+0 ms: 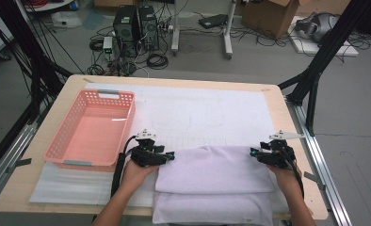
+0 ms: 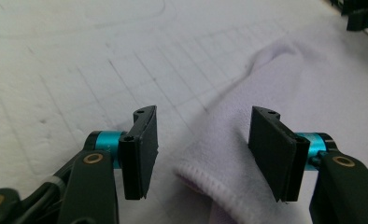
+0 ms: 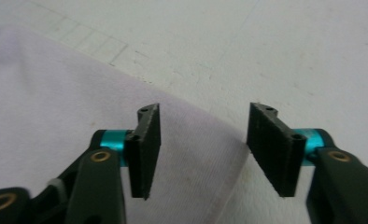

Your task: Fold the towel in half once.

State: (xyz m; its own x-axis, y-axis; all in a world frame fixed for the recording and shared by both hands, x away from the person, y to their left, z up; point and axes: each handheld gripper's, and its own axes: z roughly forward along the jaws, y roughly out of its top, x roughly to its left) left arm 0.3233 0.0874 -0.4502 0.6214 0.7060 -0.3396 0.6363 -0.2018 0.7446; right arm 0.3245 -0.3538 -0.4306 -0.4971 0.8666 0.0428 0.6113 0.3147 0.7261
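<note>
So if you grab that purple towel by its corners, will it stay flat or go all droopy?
Probably droopy. The towel is soft cloth, folded over itself and already rippled near the left gripper, so it likely sags between grips. It looks light, and its fuzzy weave should hold in the pads rather than slip. Both the left and the right gripper stand open.

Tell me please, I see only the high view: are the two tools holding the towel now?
Observer: No. The left tool is open, and the towel corner lies loose between its jaws.
Operator: And the other one?
Observer: The right tool is open too; the towel edge lies below its jaws, untouched.
Operator: Is the corner at the left flat?
Observer: Not fully. Its hemmed edge is folded over, with a raised wrinkle behind it on the mat.
</note>
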